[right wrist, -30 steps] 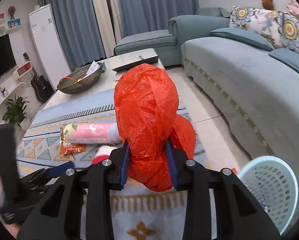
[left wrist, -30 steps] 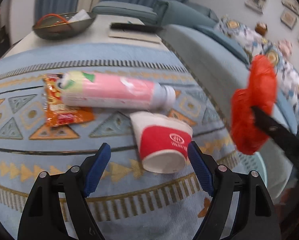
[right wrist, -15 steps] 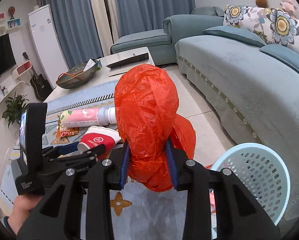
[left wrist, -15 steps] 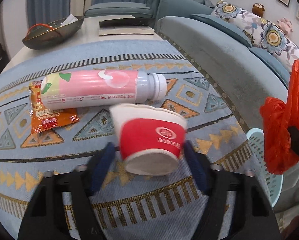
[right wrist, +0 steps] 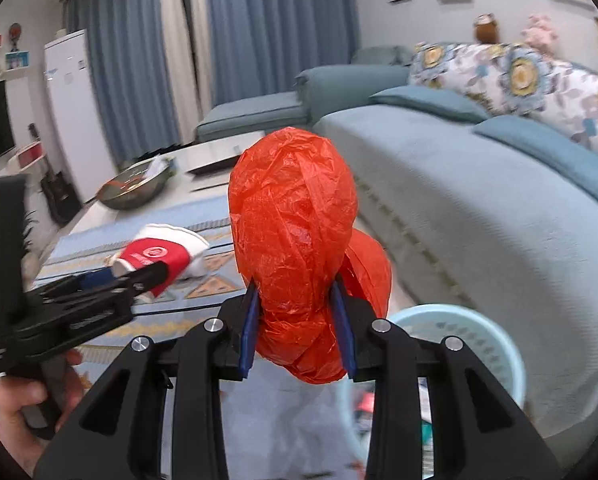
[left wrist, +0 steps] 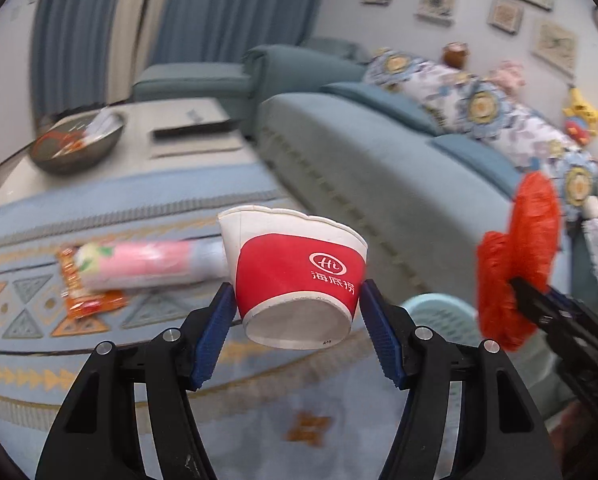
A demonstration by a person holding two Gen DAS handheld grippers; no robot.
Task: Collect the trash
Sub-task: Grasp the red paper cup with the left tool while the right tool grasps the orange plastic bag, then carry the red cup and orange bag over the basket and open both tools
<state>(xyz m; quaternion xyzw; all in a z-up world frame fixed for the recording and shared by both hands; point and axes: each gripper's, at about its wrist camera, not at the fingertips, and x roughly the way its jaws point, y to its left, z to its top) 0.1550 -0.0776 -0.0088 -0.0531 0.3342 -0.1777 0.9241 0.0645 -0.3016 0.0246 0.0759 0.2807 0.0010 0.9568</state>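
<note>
— Above the rug (left wrist: 147, 364), what's gripped?
— Left gripper (left wrist: 297, 316), half open, pinches the paper cup (left wrist: 297, 276), lifted since 1 second ago. Right gripper (right wrist: 297, 322) stays nearly closed on the red bag (right wrist: 293, 236) over the basket (right wrist: 495, 344).

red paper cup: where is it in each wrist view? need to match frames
Left wrist: red paper cup at centre, between the left gripper pads, base toward the camera.
Right wrist: same cup at middle left, above the rug.
Shared landmark: light blue basket.

Red bag (right wrist: 295, 216) between closed jaws
</note>
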